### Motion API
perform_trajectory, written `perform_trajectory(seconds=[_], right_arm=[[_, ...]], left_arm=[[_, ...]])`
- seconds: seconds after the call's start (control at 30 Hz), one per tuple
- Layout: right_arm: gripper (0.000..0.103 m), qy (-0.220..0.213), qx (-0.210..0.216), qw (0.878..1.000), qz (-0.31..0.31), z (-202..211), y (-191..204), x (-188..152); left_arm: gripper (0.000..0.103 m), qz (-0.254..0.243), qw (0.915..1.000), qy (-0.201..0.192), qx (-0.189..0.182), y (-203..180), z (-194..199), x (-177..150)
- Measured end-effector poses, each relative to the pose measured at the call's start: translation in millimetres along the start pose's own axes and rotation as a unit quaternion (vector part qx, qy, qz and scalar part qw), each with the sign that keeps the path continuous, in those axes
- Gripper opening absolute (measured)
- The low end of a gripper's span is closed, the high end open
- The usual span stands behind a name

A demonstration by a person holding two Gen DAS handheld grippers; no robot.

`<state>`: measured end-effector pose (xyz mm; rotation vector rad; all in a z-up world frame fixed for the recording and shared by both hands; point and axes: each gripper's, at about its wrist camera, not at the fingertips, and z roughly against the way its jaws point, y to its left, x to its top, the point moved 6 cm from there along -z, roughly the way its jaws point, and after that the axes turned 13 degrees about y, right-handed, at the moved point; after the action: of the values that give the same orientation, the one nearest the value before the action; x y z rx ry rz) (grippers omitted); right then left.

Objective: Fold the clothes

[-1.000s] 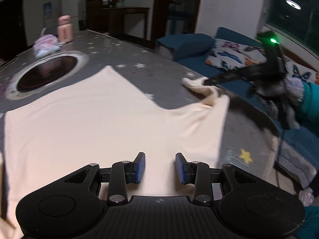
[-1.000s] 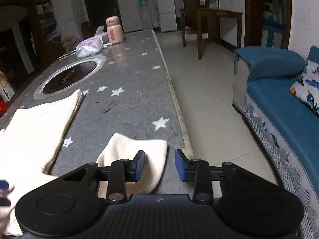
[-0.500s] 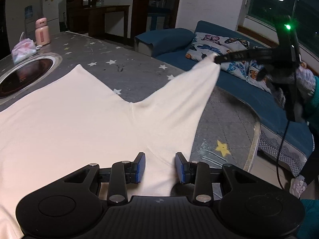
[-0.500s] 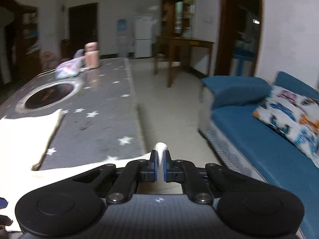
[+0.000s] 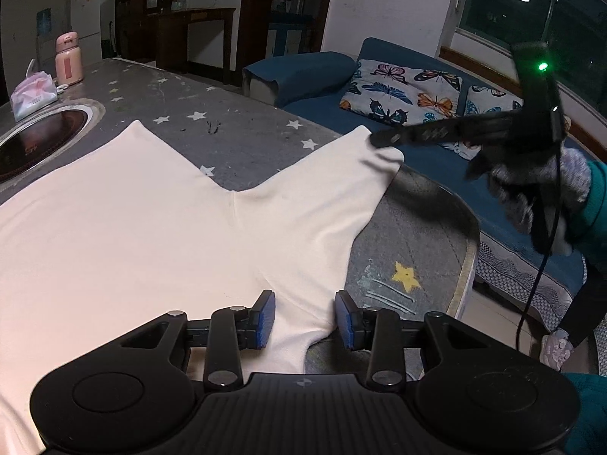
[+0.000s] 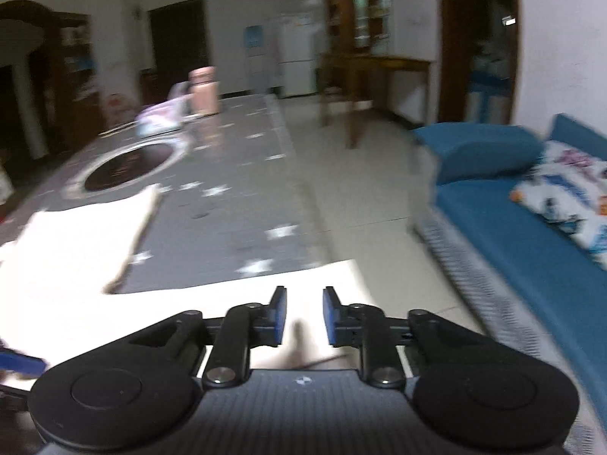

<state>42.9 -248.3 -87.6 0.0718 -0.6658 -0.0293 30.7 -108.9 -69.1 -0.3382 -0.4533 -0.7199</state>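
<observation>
Grey star-printed tabletop [image 5: 246, 144] beside blue sofa [image 5: 428, 159], dim room.
One cream cloth garment [image 5: 151, 227] lower left; left gripper [image 5: 303, 313] parted, right gripper [image 6: 303, 314] just reopened, both empty.

Cream-white garment [image 5: 144, 227] spread mostly flat on grey star-print table [image 5: 242, 140], two pointed sections fanning toward far side with V-notch between them, right section's tip reaching table's edge near the sofa side, few soft creases.

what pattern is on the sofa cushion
Colourful butterflies on white; the cushion shows best in the left wrist view.
</observation>
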Motion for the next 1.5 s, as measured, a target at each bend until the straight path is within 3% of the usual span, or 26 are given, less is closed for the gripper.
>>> perform_trajectory(seconds=[0.23,0.4,0.5,0.63,0.77,0.9,1.2,1.4,1.47,1.5], right_arm=[[0.037,0.034,0.018,0.998,0.041,-21.8,28.8,-4.2],[0.046,0.024,0.043,0.997,0.057,-13.8,47.5,5.1],[0.047,0.026,0.061,0.996,0.066,-15.3,61.3,8.9],[0.047,0.028,0.081,0.993,0.082,-18.2,81.0,14.4],[0.048,0.032,0.108,0.988,0.103,-16.5,102.6,18.9],[0.050,0.035,0.131,0.982,0.129,-12.7,125.6,23.8],[0.052,0.045,0.173,0.966,0.185,-18.2,179.1,25.4],[0.052,0.050,0.187,0.959,0.206,-21.0,197.2,24.5],[0.052,0.051,0.191,0.958,0.209,-21.0,200.9,24.1],[0.052,0.051,0.193,0.957,0.212,-20.1,203.8,23.2]], left_arm=[[0.044,0.050,0.9983,-0.027,0.011,22.6,23.9,-5.5],[0.044,0.119,0.9887,-0.061,0.068,65.7,55.0,-16.5],[0.044,0.162,0.9776,-0.074,0.112,99.0,74.2,-25.9],[0.044,0.213,0.9553,-0.078,0.189,150.1,95.6,-40.4],[0.044,0.249,0.9357,-0.056,0.244,198.0,99.7,-49.9],[0.044,0.291,0.9240,-0.042,0.245,236.6,97.2,-53.6],[0.044,0.346,0.9032,-0.012,0.253,282.5,74.2,-38.7],[0.046,0.343,0.9006,-0.006,0.267,282.2,68.1,-31.1],[0.040,0.318,0.9018,0.003,0.292,279.3,63.9,-28.7],[0.031,0.308,0.9018,0.004,0.303,278.7,63.2,-28.3]])
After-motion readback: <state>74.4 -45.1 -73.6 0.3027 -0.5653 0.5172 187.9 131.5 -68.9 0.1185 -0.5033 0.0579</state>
